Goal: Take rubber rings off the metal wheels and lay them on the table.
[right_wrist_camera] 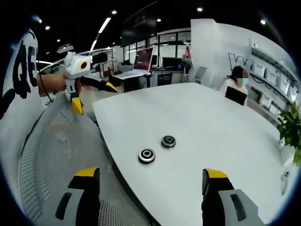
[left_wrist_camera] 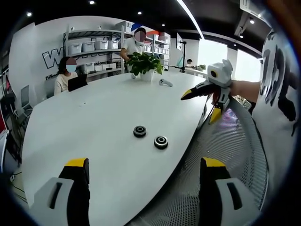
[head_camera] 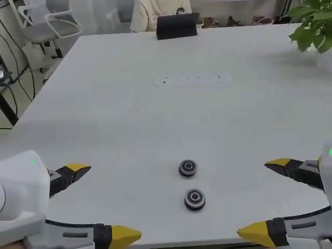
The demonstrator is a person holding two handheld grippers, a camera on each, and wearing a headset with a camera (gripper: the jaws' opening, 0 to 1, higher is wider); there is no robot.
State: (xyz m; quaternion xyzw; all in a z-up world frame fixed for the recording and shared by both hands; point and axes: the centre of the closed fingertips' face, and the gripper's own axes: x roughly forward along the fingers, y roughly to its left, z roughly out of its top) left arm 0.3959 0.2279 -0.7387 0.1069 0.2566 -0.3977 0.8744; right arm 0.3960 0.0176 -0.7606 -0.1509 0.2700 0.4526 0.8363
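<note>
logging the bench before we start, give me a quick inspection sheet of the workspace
surface: white table.
job's things: far wheel and near wheel, lying flat, apart; dark rubber rings apparently still on both.
clutter: power strip set in the table; dark laptop at the far edge.
grippers: left gripper and right gripper open, holding nothing, either side of the wheels.
cables: dark cables beyond the table's left edge.
surroundings: office chair, potted plant, seated person.

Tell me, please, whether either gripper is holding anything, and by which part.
Nothing is held: the left gripper and the right gripper are both open and empty.
</note>
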